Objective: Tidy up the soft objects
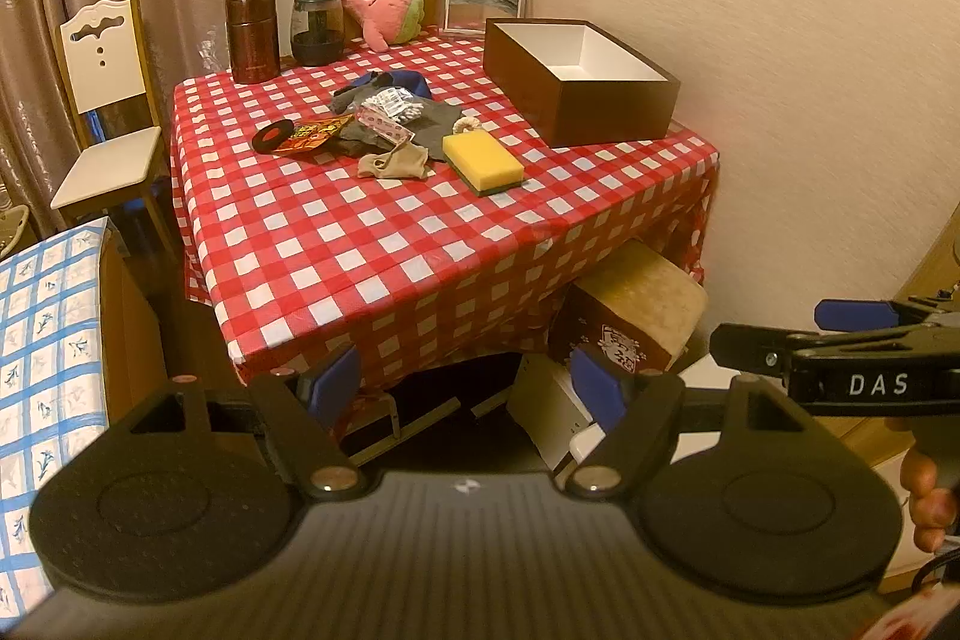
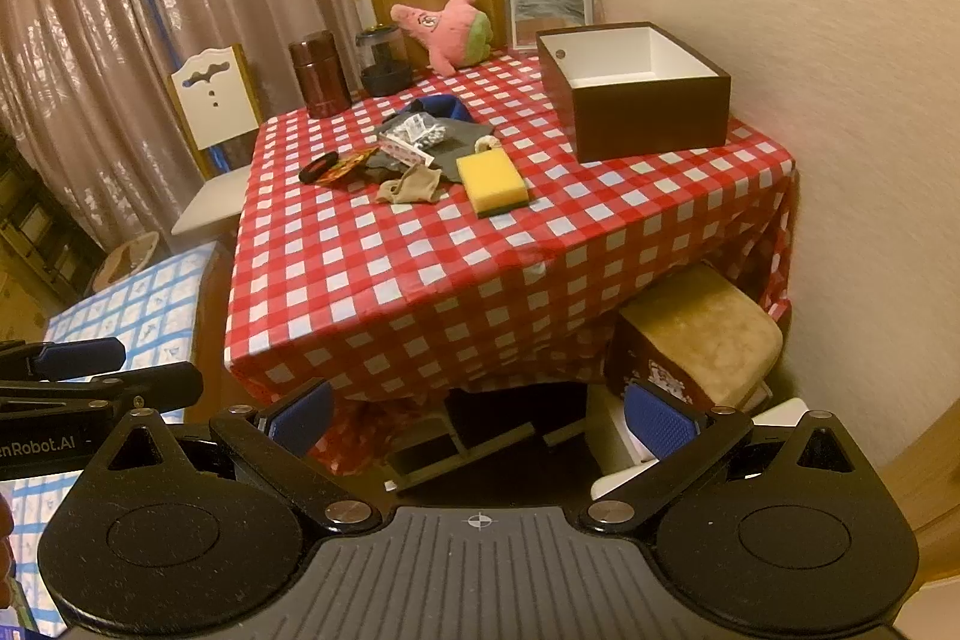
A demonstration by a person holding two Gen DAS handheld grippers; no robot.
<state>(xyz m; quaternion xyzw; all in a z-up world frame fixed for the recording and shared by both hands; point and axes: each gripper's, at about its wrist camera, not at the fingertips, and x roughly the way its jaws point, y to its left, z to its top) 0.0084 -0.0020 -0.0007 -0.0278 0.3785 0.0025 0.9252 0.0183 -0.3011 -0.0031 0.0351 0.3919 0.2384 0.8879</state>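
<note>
Left wrist view: both grippers (image 1: 465,388) (image 2: 480,418) gape empty; grabbing the yellow sponge (image 1: 483,162) carelessly could drag the cluttered pile (image 1: 384,118).

Right gripper (image 2: 480,412) spread wide before the checked table (image 2: 420,268); yellow sponge (image 2: 492,181) mid-tabletop, brown box (image 2: 642,112) at its far right corner

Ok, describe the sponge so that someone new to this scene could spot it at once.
Find the table with the red and white checked cloth, then the open brown box by the wall. The sponge lies just in front of the box, at the near edge of a pile of small soft items. It is the only bright yellow block, with a dark underside.
</note>
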